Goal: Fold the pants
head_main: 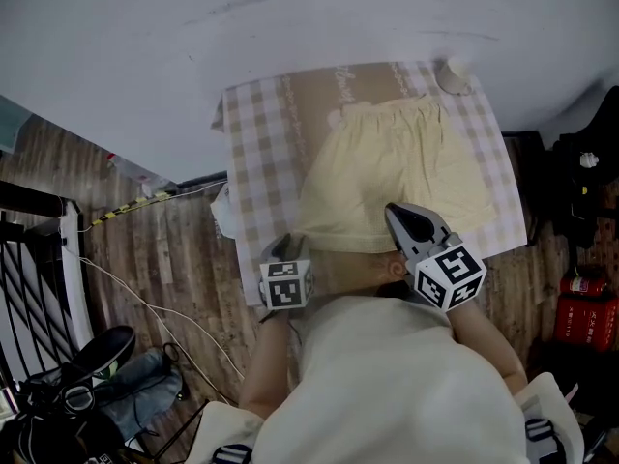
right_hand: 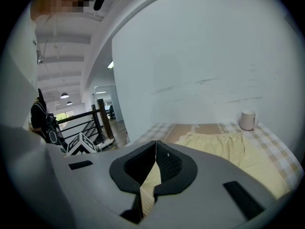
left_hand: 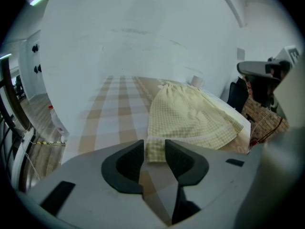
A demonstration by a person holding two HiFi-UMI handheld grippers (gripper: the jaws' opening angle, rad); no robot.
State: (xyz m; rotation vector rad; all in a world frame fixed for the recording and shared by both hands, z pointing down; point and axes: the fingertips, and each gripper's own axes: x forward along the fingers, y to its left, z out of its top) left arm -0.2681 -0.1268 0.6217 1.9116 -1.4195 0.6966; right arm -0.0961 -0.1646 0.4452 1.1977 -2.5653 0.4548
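Pale yellow checked pants (head_main: 397, 172) lie flat on a table under a beige-and-white checked cloth (head_main: 256, 143), waistband at the far end. At their near left corner my left gripper (head_main: 283, 246) is open. In the left gripper view the hem corner (left_hand: 155, 151) lies between the spread pads of that gripper (left_hand: 155, 159) without being pressed. My right gripper (head_main: 397, 216) hovers over the near right part of the pants. In the right gripper view its jaws (right_hand: 156, 163) are shut, and a strip of yellow fabric (right_hand: 150, 185) runs down from between the pads.
A white mug (head_main: 453, 75) stands at the far right corner of the table, beyond the waistband. A red extinguisher (head_main: 585, 307) and dark gear are on the floor to the right. A black railing (head_main: 29, 288), shoes and cables lie to the left.
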